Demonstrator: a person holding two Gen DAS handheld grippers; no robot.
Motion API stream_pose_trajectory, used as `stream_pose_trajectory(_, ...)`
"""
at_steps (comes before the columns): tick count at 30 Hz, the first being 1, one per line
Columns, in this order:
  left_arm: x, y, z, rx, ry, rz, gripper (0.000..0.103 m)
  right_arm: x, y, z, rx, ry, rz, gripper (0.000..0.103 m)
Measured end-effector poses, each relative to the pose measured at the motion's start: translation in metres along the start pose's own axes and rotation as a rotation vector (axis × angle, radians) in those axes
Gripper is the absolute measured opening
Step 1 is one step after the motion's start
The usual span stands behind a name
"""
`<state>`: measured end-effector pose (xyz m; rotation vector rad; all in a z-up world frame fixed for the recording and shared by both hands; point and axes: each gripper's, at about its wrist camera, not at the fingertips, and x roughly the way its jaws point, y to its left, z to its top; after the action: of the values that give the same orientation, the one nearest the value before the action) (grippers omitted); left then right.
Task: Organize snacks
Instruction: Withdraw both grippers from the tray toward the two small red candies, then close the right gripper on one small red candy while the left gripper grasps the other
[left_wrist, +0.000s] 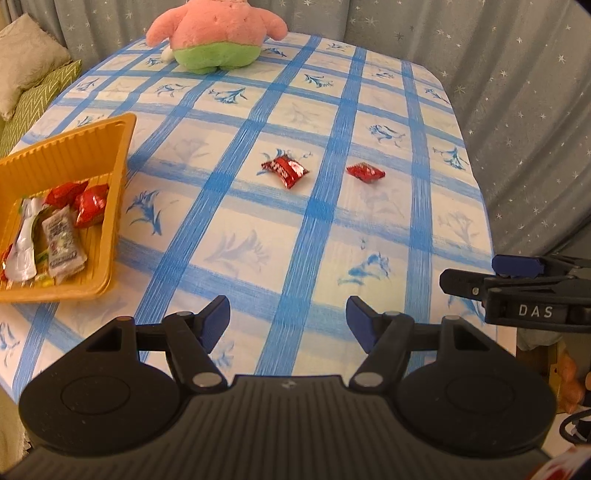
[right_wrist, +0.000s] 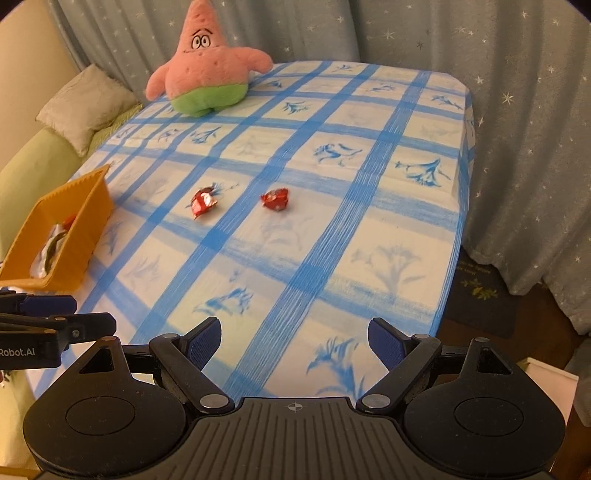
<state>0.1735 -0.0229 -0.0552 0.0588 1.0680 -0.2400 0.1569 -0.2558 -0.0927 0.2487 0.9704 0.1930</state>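
Observation:
Two red snack packets lie apart on the blue-checked tablecloth: one (left_wrist: 285, 170) (right_wrist: 203, 201) on the left, one (left_wrist: 366, 172) (right_wrist: 275, 199) on the right. An orange tray (left_wrist: 118, 155) (right_wrist: 86, 206) at the table's left holds several packets, red ones (left_wrist: 90, 205) and pale ones (left_wrist: 61, 240). My left gripper (left_wrist: 288, 325) is open and empty above the near table edge, well short of the packets. My right gripper (right_wrist: 294, 341) is open and empty, also near the front edge. Each gripper shows in the other's view, the right (left_wrist: 517, 284) and the left (right_wrist: 51, 325).
A pink and green star plush toy (left_wrist: 218, 33) (right_wrist: 205, 74) sits at the table's far left corner. Starred grey curtains (right_wrist: 480, 55) hang behind and to the right. Cushions (right_wrist: 86, 105) lie on a green sofa left of the table.

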Motion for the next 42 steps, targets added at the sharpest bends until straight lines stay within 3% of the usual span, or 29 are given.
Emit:
stream_pose_trajectory(11, 0.029, 0.003, 0.031, -0.007, -0.040, 0.013, 0.067, 0.027, 0.001, 0.035, -0.049, -0.093, 0.010, 0.086)
stream_pose_trajectory(20, 0.050, 0.013, 0.056, -0.020, -0.056, 0.031, 0.067, 0.061, 0.011, 0.068, -0.135, -0.140, 0.052, 0.058)
stream_pose_trajectory(26, 0.062, 0.015, 0.068, -0.030, -0.066, 0.031, 0.067, 0.093, 0.020, 0.083, -0.188, -0.105, 0.044, 0.043)
stream_pose_trajectory(34, 0.073, 0.018, 0.075, -0.044, -0.067, 0.036, 0.067, 0.116, 0.020, 0.086, -0.203, -0.081, 0.027, 0.038)
stream_pose_trajectory(39, 0.080, 0.018, 0.077, -0.048, -0.069, 0.038, 0.067, 0.122, 0.021, 0.088, -0.223, -0.075, 0.014, 0.022)
stream_pose_trajectory(42, 0.083, 0.017, 0.080, -0.045, -0.076, 0.030, 0.066, 0.123, 0.020, 0.088, -0.227, -0.082, 0.000, 0.020)
